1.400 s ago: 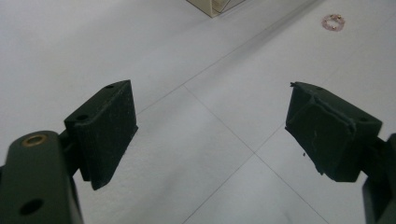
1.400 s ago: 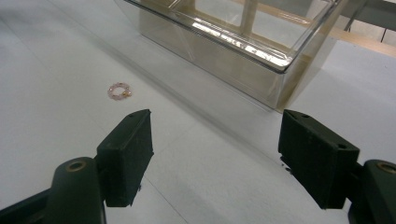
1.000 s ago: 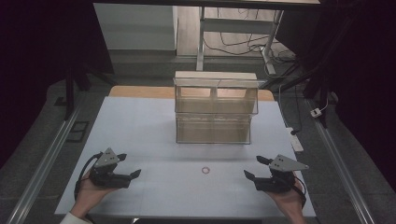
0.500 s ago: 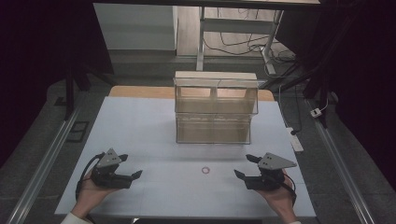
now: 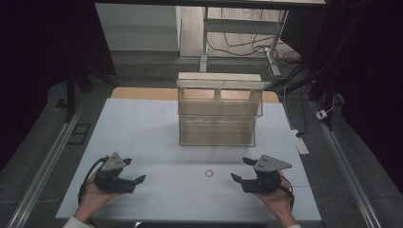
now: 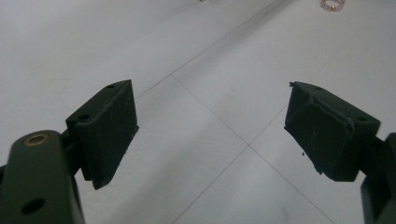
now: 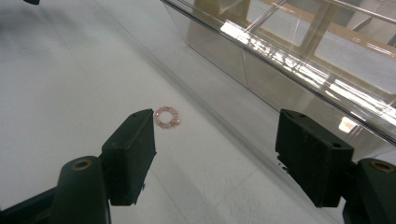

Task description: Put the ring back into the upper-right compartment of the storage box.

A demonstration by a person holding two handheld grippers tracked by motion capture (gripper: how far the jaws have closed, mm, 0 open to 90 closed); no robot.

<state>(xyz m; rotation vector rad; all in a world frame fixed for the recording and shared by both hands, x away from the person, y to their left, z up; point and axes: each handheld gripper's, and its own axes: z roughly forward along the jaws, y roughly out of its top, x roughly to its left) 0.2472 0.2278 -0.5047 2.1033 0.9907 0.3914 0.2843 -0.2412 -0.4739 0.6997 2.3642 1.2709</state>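
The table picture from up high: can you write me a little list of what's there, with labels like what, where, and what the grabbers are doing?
table: white surface
box: clear plastic organizer with compartments, standing at the far middle
small thing: pink bead ring, lying flat on the table in front of the organizer, touching nothing
left hand-held gripper: open, holding nothing, near left of the ring
right hand-held gripper: open, holding nothing, near right of the ring and closer to it
hands: one under each gripper, at the near edge

Left black two-jaw gripper [image 5: 134, 181] and right black two-jaw gripper [image 5: 239, 170]: grey three-cornered top plates, trailing black cables, brass-coloured screws; white sleeve cuff [image 5: 76, 222].
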